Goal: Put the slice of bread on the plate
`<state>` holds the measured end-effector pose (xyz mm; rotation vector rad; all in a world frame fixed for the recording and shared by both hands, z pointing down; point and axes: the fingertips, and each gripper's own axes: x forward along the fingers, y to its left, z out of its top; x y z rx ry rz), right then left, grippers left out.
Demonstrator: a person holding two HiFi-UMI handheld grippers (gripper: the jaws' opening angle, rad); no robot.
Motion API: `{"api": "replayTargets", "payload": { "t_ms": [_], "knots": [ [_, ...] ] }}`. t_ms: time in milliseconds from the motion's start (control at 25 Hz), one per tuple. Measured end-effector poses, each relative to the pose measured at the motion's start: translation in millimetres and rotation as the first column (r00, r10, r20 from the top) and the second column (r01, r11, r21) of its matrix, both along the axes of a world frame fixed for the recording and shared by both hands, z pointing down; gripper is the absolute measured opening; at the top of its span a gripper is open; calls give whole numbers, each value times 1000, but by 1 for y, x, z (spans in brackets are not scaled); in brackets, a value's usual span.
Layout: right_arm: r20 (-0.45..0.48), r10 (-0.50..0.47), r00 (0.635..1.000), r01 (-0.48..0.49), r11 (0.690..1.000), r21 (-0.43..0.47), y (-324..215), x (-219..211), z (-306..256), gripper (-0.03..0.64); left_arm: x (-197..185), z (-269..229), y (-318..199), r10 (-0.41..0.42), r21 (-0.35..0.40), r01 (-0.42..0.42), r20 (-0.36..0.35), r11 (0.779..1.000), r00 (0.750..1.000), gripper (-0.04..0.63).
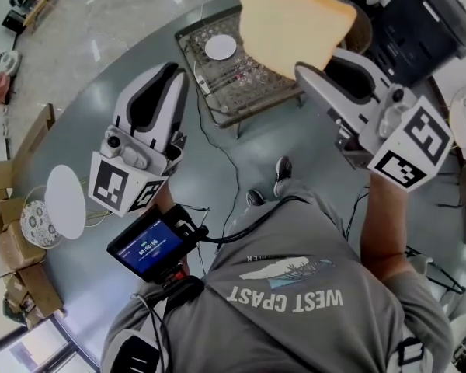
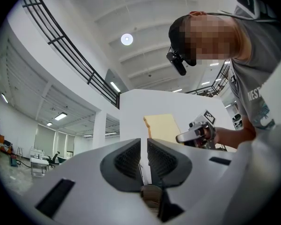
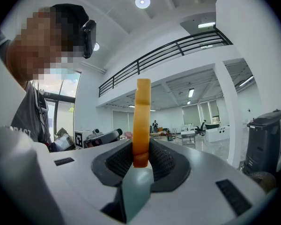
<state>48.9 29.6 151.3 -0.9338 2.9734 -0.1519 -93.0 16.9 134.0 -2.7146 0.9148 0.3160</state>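
bread: pale-yellow square slice of bread with a tan crust, held up in the air on edge, clear of any surface.
grip: the lower crust edge is clamped between the pads of the right gripper; most of the slice stands free above the jaws.
handling: judged light, soft and easily crushed or torn. Sag is likely if it is tipped flat from one edge. The crust is the firmest hold, so a light squeeze there is advised.
left gripper: jaws drawn almost together with nothing between them, held off to the side of the right gripper.
plate: a plain white round plate is seen low on the grey surface, beyond the left gripper's outer side and well apart from the right gripper.
other: a small white disc lies on a wire rack ahead of both grippers. Which of the two is meant cannot be told.
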Motion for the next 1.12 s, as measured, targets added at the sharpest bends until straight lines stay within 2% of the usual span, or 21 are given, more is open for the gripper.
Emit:
{"api": "replayTargets", "payload": {
  "t_ms": [280, 480, 600, 840, 1120],
  "knots": [
    [19, -74, 997, 74, 997, -3, -29, 4, -20, 87, 12, -23, -15, -48, -22, 48, 13, 999, 999, 49],
    [32, -137, 990, 137, 991, 5, -109, 2, 0, 87, 19, -4, -86, -93, -12, 93, 32, 996, 995, 49],
    [31, -171, 985, 171, 985, 0, -138, -5, 5, 87, 16, -1, -113, -123, -13, 123, 30, 992, 992, 49],
    [35, -206, 978, 206, 979, 7, -154, -8, -11, 87, 15, -13, -125, -164, -6, 165, 47, 986, 985, 49],
    [37, -192, 981, 192, 981, -9, -161, -11, 5, 87, 6, -1, -126, -172, -20, 173, 31, 985, 985, 49]
  ]
}}
